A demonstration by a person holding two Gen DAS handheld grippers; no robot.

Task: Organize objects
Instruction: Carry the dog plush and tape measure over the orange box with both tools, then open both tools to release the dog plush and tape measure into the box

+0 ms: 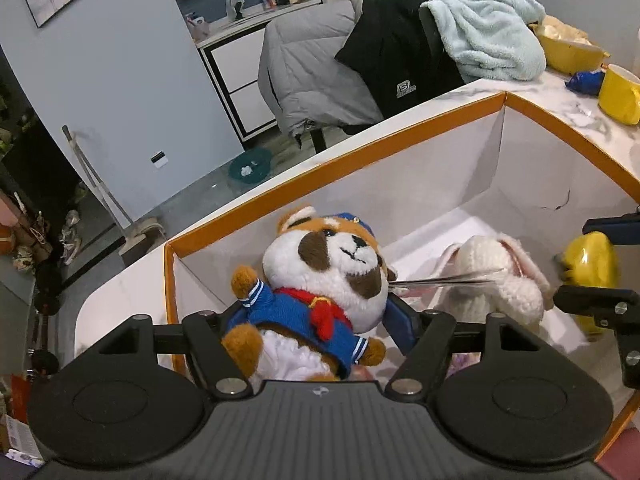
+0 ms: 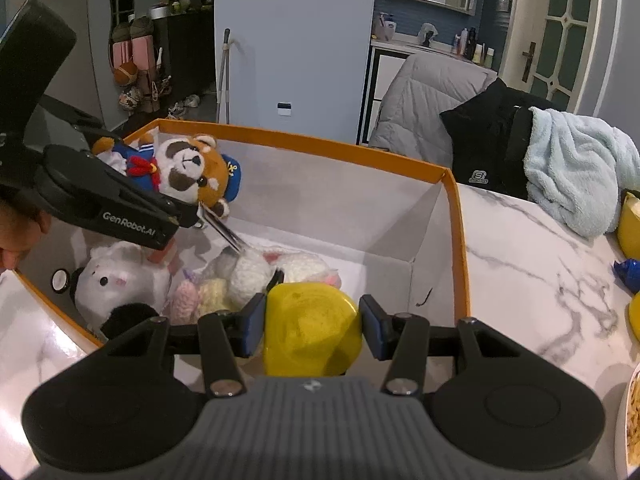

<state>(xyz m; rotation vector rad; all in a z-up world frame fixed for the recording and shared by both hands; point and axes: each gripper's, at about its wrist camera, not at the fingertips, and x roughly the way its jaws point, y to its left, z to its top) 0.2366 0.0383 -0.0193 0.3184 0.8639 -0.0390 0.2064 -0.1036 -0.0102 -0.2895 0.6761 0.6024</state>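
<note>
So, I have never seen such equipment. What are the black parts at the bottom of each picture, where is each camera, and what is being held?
No robot here: a person holds two hand-held grippers, and each carries a camera looking forward along its jaws. The left camera shows the left gripper shut on a plush animal in a blue sailor suit. The right camera shows the right gripper shut on a yellow object. Both hang over an orange-rimmed box on a marble table. White plush toys lie inside.
</note>
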